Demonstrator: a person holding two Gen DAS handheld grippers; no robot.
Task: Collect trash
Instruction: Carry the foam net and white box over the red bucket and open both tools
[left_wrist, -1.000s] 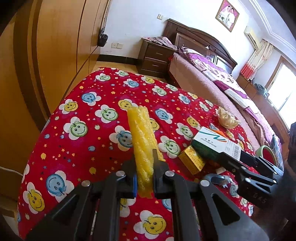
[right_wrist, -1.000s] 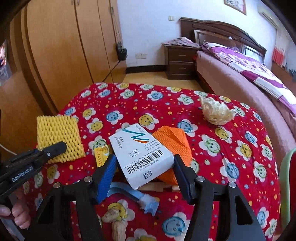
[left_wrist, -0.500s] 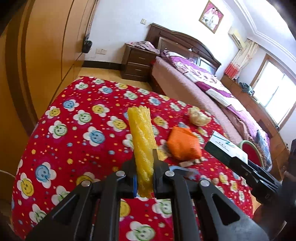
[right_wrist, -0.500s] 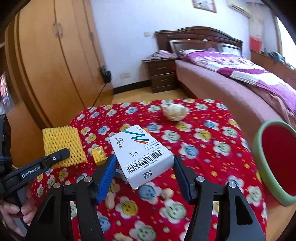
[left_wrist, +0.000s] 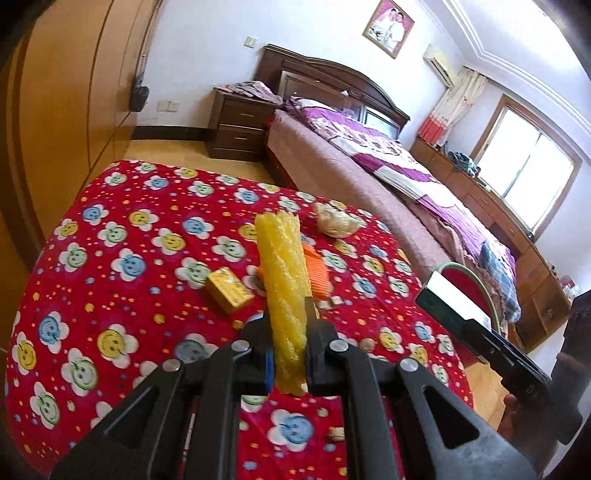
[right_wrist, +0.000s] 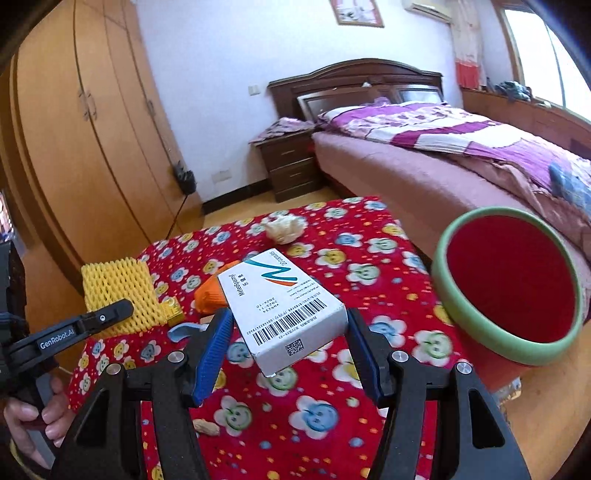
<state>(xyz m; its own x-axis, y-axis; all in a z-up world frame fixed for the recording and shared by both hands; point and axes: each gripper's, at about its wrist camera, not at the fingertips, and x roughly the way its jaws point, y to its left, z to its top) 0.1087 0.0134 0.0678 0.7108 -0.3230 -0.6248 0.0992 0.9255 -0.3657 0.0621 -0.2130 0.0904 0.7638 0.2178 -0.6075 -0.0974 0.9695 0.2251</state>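
Note:
My left gripper (left_wrist: 288, 321) is shut on a yellow foam net (left_wrist: 282, 277) that sticks up between its pads, held above the red flowered tablecloth (left_wrist: 110, 258). The right wrist view shows the same net (right_wrist: 118, 291) at the left. My right gripper (right_wrist: 288, 332) is shut on a white medicine box (right_wrist: 280, 306) with a barcode, lifted off the table. A red bin with a green rim (right_wrist: 509, 284) stands tilted toward me just right of the box, beyond the table edge. In the left wrist view the box (left_wrist: 450, 299) hangs in front of that bin (left_wrist: 458, 269).
On the cloth lie an orange foam net (left_wrist: 317, 273), a small yellow box (left_wrist: 229, 290), a crumpled pale wrapper (left_wrist: 336, 221), a blue scrap (right_wrist: 181, 328) and a peanut (right_wrist: 207, 428). A bed runs along the right, a wardrobe along the left. A hand (right_wrist: 33, 417) grips the left tool.
Both grippers have swung right and risen a little, carrying the net and the box. The bin has come from the frame edge to fill the right side of the right wrist view.

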